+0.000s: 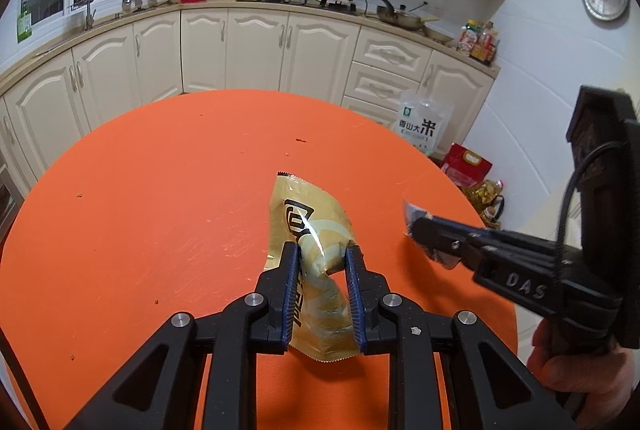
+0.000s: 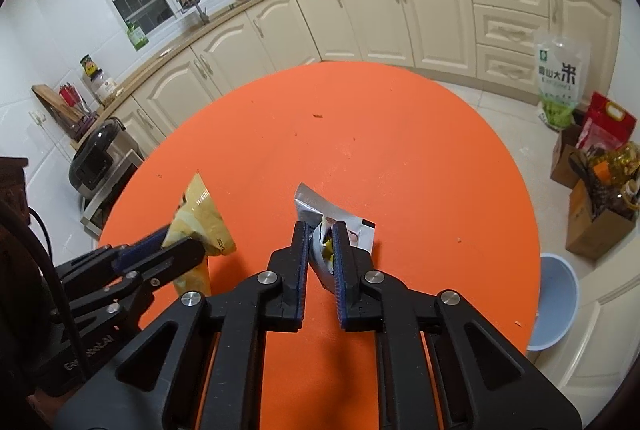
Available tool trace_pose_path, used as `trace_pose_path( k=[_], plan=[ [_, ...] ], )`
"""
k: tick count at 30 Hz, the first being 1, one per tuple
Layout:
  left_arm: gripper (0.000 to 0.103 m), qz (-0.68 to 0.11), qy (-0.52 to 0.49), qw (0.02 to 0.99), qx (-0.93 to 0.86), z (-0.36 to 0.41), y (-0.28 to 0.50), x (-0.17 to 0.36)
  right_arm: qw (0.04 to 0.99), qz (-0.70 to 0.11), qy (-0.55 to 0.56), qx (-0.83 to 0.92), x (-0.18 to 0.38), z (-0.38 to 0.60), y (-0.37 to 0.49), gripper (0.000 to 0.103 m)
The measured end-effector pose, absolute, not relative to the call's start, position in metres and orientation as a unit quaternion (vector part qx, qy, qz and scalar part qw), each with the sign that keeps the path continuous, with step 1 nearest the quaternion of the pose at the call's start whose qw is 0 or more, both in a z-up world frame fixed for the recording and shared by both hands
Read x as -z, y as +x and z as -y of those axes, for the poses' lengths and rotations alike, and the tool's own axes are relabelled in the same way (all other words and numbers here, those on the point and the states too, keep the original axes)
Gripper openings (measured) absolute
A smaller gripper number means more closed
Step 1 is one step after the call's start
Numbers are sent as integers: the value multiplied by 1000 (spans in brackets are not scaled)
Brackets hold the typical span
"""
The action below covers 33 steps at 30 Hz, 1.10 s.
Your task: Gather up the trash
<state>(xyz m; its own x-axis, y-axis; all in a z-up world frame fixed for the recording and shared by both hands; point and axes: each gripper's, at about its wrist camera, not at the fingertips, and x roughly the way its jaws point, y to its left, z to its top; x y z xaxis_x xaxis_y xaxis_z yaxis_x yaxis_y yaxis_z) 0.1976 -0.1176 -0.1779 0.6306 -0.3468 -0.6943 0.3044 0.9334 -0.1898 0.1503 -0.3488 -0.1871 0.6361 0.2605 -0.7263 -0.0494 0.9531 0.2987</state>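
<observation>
Both my tongs pinch a piece of trash over the orange worktop.

My left tongs (image 1: 322, 250) are clamped on a crumpled gold snack wrapper (image 1: 310, 226), its long axis running away from me, the sealed notched end pointing to the far side and the other end hanging near me between the fingers. My right tongs (image 2: 320, 230) are pressed together on a smaller silver wrapper (image 2: 316, 206), tilted so that its torn corner points up and to the far left. The round orange worktop (image 2: 400, 150) lies below both, flecked with crumbs. A pale blue bin (image 2: 556, 302) stands on the floor at its near right edge.
</observation>
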Motion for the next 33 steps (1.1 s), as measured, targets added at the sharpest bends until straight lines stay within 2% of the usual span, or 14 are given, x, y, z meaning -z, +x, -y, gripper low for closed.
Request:
trace_pose_path(
  k=[11,20,27,33],
  plan=[
    [18,-368,-20,911,185,132,192,160,909,-385,129,-88,162,353,136,11],
    [18,-335,-15,917,213,166,171,143,929,-327,150,-80,117,389,104,11],
    [18,-312,-4,911,269,227,158,129,944,-281,168,-28,86,457,67,11],
    [18,-321,5,888,330,308,159,138,941,-272,196,40,87,534,42,11]
  ],
)
